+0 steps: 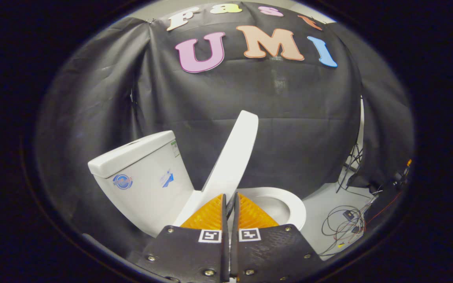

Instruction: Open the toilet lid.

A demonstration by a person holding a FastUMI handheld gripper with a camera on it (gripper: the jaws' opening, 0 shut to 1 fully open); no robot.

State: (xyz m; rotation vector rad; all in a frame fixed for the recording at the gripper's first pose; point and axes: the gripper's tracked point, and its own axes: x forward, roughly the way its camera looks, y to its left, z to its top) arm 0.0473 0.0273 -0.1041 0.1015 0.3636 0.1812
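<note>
I've got the gripper (230, 198) low and close in front of the toilet, fingers nearly together w/ just a thin slit between them, nothing clamped that I can make out. The toilet lid (234, 157) stands raised just beyond the fingertips, tilted back toward the tank (144, 177) but not resting on it; there's a clear gap between lid top and tank. The lid's lower end runs down to the hinge right ahead of the left finger, so I can't tell if a fingertip touches it there. The seat ring (294, 208) lies flat on the bowl, showing to the right of the fingers. My read: fingers kept narrow so they work as one pushing edge under/against the lid, not a pinch. Task looks mostly done; lid prob needs a last nudge back to lean on the tank. Risk: it could drop fwd if let go short of balance. Loose cables (344, 224) on the floor off right, well apart.
</note>
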